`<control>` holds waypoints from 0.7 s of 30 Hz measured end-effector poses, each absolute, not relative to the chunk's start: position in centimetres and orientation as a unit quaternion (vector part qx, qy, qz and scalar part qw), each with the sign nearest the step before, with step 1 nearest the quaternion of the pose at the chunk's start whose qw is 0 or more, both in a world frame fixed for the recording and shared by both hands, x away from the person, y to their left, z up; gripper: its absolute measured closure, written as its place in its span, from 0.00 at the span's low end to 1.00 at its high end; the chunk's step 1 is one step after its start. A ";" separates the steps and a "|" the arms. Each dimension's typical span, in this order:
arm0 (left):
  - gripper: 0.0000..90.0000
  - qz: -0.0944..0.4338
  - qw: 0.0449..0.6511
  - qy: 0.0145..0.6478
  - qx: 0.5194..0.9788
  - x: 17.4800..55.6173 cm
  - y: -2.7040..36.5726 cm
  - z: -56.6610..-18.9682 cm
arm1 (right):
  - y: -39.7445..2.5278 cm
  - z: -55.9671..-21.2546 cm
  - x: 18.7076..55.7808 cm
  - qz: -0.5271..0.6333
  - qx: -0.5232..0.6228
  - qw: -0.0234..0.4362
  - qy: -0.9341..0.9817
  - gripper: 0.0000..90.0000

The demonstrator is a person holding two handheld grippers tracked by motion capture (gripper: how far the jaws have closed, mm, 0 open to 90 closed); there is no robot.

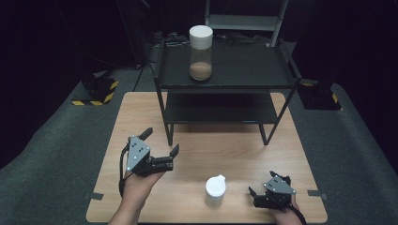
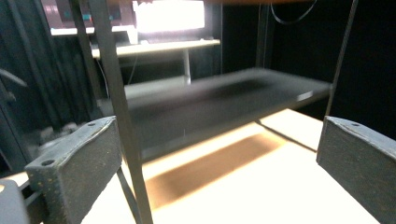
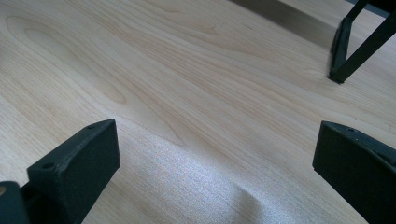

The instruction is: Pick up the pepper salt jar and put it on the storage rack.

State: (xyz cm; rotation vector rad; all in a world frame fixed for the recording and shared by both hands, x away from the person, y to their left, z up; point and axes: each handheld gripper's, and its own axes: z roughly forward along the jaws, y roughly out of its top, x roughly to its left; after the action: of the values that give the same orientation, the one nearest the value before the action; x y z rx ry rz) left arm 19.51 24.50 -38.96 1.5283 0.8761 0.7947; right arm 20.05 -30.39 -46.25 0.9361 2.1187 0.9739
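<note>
Currently, the left gripper (image 1: 161,142) is held above the wooden table (image 1: 234,154) at its left side, just in front of the near left leg of the black two-tier shelf (image 1: 225,75); its jaws are spread wide apart and nothing is held between them. In the left gripper view the two black jaws rise at either edge with a broad gap between them, and the lower tier of the shelf and one of its thin legs are seen ahead, the table bright beneath. The right gripper (image 1: 264,189) is held low at the near right corner of the table, its jaws likewise parted and empty; in the right gripper view bare wood grain is seen between the jaws, with a foot of the shelf at the upper right. A small white lidded container (image 1: 215,190) is stood upright on the table near its front edge, between the two grippers, closer to the right one, and is touched by neither. A tall clear jar (image 1: 201,52) with a white lid and a brown layer at its bottom is stood upright on the top tier of the shelf, well apart from both grippers.
</note>
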 end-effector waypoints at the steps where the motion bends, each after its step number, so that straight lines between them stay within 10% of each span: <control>1: 0.00 0.331 0.564 0.380 0.655 19.4 24.7 -40.0 | -30.4 -46.3 20.0 0.368 0.352 0.310 0.803 0.00; 21: 0.00 0.279 0.463 0.424 0.727 19.2 25.3 -46.3 | -30.2 -46.3 19.8 0.369 0.361 0.314 0.797 0.00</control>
State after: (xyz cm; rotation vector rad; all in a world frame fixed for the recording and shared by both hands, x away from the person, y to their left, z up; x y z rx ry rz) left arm 19.24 25.34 -46.34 1.7869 1.0423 0.6860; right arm 19.81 -30.21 -46.33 0.9524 2.1003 0.9717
